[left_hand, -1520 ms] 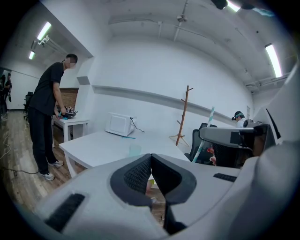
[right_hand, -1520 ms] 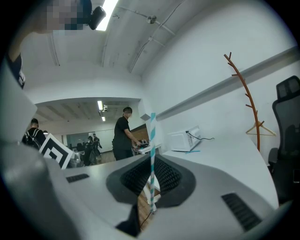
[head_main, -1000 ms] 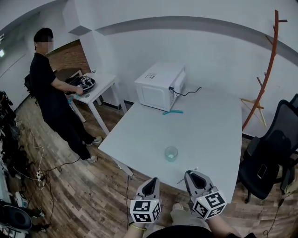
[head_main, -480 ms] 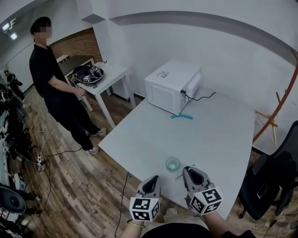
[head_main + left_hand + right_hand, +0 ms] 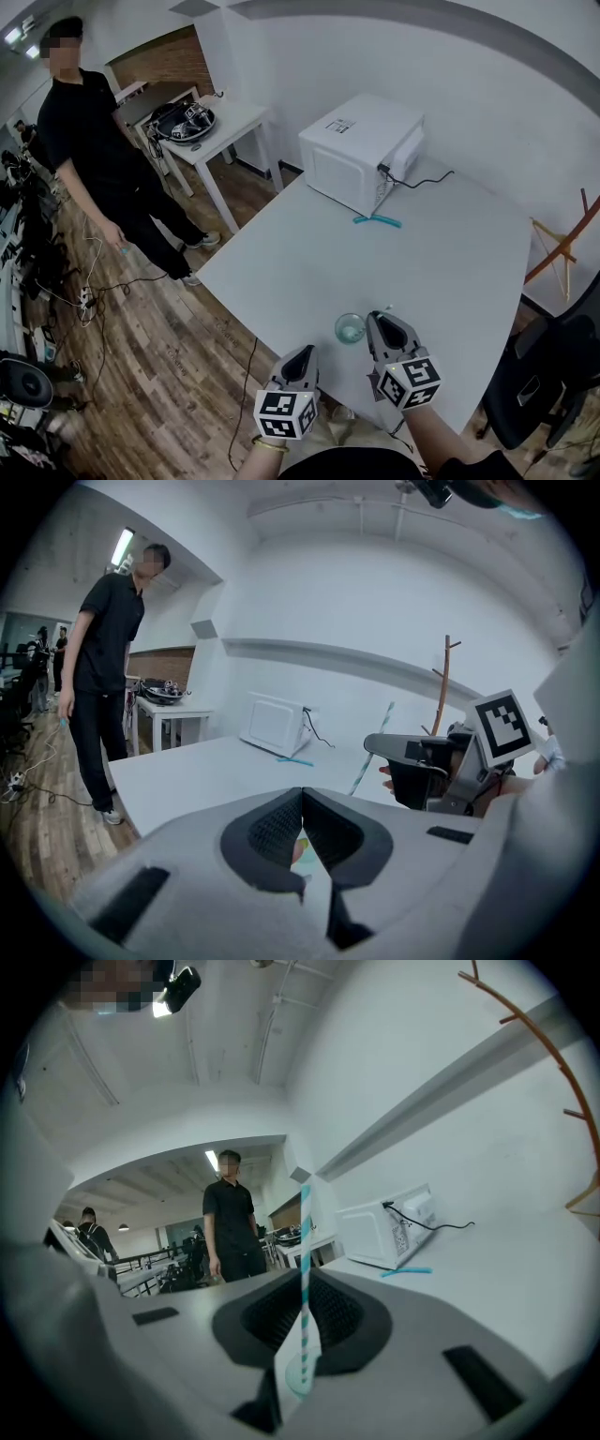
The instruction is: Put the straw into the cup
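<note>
**A:** What do the right gripper's jaws hold?

**B:** They're pinched on a teal-and-white striped straw. It stands upright and sticks out above and below the pads. The clear cup sits just under and ahead of the jaw tips, on the white table.

**A:** And the left gripper?

**B:** Its jaws are together with nothing in them, beside the right one and further back from the cup.

**A:** How will the straw handle?

**B:** I'd judge it light, thin and easily crushed or bent. A gentle pinch near its middle should be enough.
</note>
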Demonstrator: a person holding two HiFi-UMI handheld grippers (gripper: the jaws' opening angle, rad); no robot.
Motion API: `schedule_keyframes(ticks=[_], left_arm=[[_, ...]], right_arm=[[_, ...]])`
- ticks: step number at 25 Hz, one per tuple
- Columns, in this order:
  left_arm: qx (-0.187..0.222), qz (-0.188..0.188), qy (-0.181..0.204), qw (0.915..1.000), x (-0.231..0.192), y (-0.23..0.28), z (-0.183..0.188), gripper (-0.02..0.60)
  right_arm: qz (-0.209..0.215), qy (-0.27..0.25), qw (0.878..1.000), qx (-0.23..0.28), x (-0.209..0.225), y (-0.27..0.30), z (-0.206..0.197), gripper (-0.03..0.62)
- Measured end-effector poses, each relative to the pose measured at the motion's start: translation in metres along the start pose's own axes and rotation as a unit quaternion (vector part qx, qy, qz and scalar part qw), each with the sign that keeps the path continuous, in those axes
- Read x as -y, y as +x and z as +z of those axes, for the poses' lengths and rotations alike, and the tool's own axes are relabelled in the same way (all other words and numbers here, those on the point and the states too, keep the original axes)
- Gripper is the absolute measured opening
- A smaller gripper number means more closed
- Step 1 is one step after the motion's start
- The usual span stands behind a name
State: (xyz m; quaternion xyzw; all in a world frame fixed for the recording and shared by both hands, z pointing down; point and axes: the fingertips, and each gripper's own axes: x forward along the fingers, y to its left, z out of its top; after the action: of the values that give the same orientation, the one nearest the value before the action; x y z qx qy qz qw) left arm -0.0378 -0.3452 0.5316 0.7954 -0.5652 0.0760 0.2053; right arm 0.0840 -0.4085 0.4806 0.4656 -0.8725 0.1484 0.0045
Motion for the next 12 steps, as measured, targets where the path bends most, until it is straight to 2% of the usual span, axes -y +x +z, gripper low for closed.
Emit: schedule_keyframes(ticks=[12], left_arm=[[-0.024,-0.006,0.0,0.9997,-0.022,0.038,-0.004,0.018]], right_arm=[[-0.029,0.009,0.999,-0.041,0.027,0.032,-0.038,0.04]])
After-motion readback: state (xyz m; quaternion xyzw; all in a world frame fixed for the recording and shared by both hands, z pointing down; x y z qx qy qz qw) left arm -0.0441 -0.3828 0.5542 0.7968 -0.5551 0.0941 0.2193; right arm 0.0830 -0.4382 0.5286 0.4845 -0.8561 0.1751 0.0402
